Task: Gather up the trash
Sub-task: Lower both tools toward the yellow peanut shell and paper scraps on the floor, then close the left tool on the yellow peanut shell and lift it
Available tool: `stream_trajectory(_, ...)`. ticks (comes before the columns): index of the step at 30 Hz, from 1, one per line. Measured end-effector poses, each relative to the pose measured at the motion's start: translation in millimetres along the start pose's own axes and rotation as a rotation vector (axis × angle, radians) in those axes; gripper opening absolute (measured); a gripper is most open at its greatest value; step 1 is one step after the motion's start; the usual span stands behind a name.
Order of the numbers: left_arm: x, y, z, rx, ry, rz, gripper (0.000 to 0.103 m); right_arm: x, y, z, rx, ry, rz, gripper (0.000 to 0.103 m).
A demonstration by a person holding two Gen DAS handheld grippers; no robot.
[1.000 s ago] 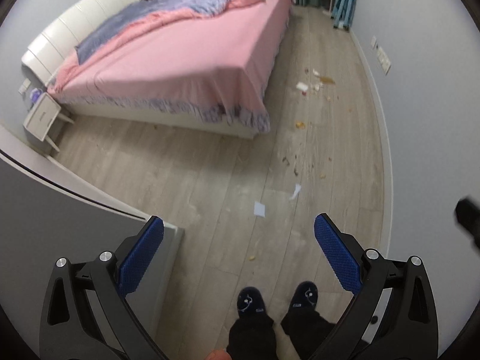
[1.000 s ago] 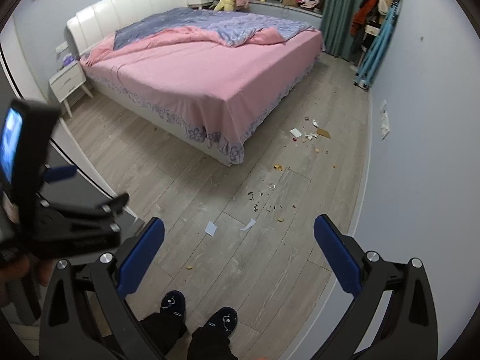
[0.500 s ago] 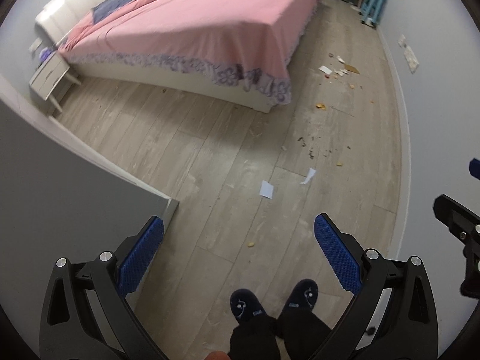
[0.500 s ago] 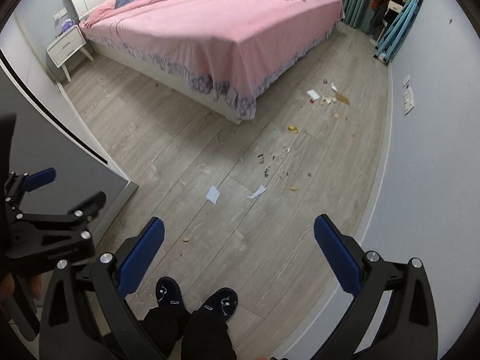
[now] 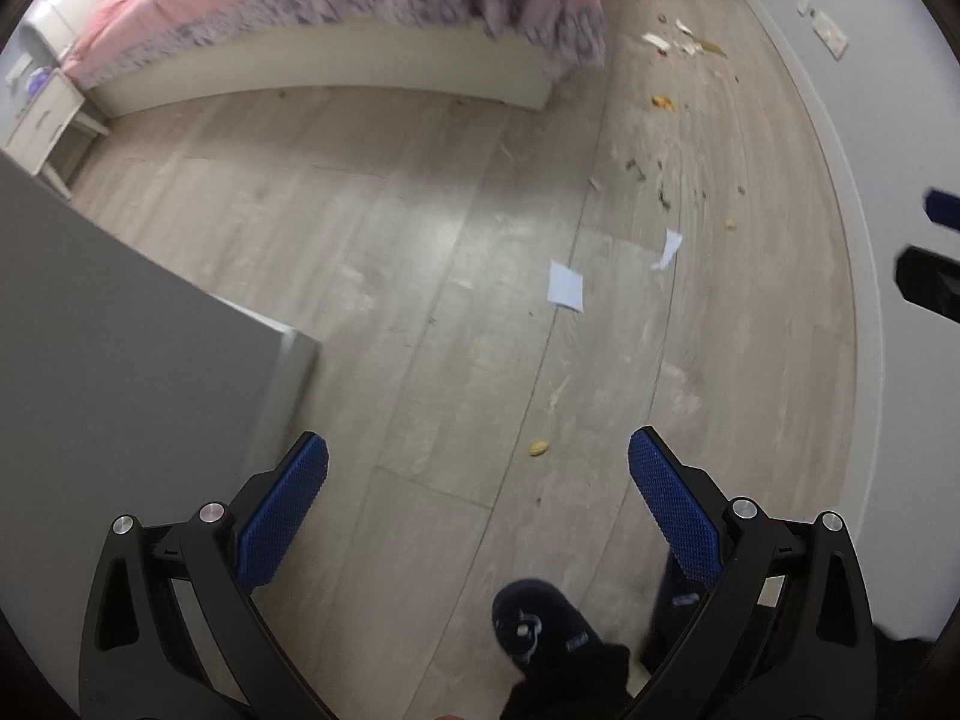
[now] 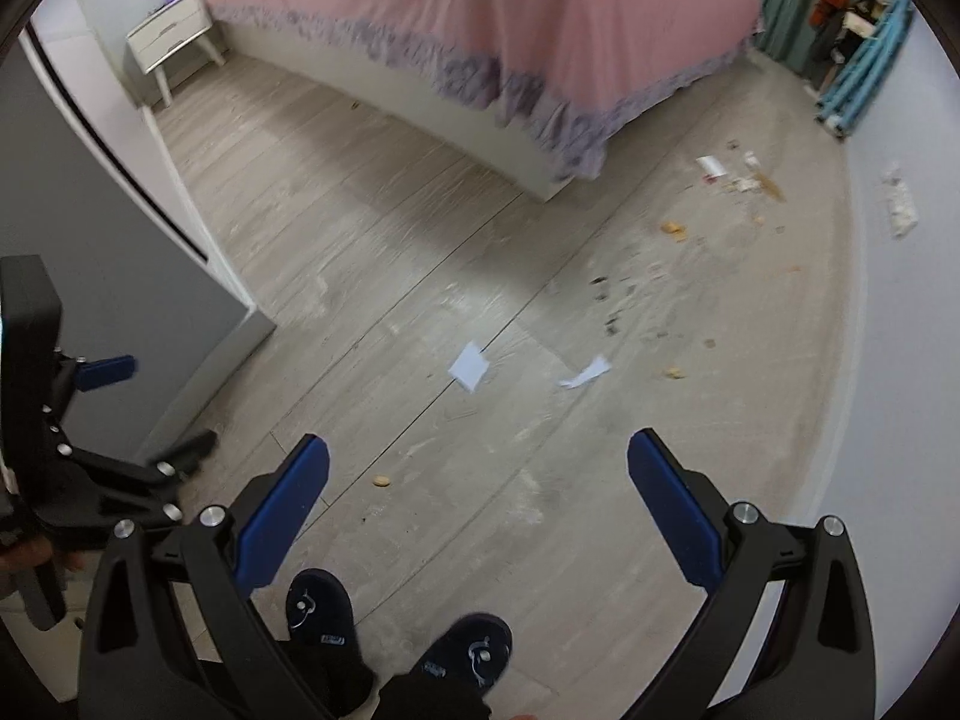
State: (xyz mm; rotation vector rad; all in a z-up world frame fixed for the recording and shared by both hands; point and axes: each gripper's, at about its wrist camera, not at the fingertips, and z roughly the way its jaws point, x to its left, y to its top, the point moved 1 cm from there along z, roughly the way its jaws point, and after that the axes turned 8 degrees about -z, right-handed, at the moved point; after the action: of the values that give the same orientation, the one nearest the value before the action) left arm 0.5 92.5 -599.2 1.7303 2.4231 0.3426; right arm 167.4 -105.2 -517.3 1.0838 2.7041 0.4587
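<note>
Trash lies scattered on the wooden floor. A square white paper scrap [image 5: 566, 290] [image 6: 468, 365] and a folded white scrap [image 5: 668, 248] [image 6: 585, 373] lie ahead of me. A small yellow crumb [image 5: 538, 448] [image 6: 380, 482] lies nearer, between them and my feet. Dark bits [image 6: 606, 306], an orange piece [image 6: 674, 230] and more wrappers [image 6: 713, 168] lie farther off near the bed corner. My left gripper [image 5: 477, 468] is open and empty above the floor. My right gripper [image 6: 478, 468] is open and empty too.
A pink bed [image 6: 510, 18] fills the far side. A grey wall corner [image 5: 150, 360] stands at the left, a white wall [image 6: 900, 360] at the right. A nightstand [image 6: 174, 36] stands by the bed. My slippered feet [image 6: 468, 648] are below the grippers.
Both grippers have tilted downward and moved forward, so the paper scraps and crumb now appear closer. The jaws stay open.
</note>
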Motion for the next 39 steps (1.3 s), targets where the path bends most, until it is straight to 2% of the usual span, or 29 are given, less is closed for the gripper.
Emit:
stream_trajectory(1, -5, -7, 26, -0.003, -0.016, 0.01, 0.097, 2, -4, 17, 0.0, 0.005, -0.019, 0.097)
stream_trajectory(6, -22, -34, 105, -0.013, -0.052, 0.059, 0.097, 7, -27, 98, -0.009, 0.022, -0.103, 0.097)
stream_trajectory(13, -34, -65, 188, -0.022, -0.052, 0.184, 0.097, 13, -50, 183, -0.008, 0.071, -0.188, 0.097)
stream_trajectory(20, -32, -86, 231, -0.042, -0.101, 0.248, 0.097, 24, -69, 231, -0.041, 0.166, -0.263, 0.097)
stream_trajectory(24, -31, -95, 254, -0.081, -0.122, 0.28, 0.097, 35, -75, 261, -0.055, 0.204, -0.321, 0.097)
stream_trajectory(29, -30, -103, 275, -0.086, -0.179, 0.29, 0.078, 47, -81, 287, -0.089, 0.238, -0.401, 0.097)
stream_trajectory(37, -44, -127, 301, -0.084, -0.18, 0.389, 0.078, 61, -97, 314, -0.071, 0.276, -0.462, 0.097)
stream_trajectory(39, -45, -130, 304, -0.081, -0.191, 0.401, 0.07, 63, -97, 316, -0.073, 0.284, -0.46, 0.097)
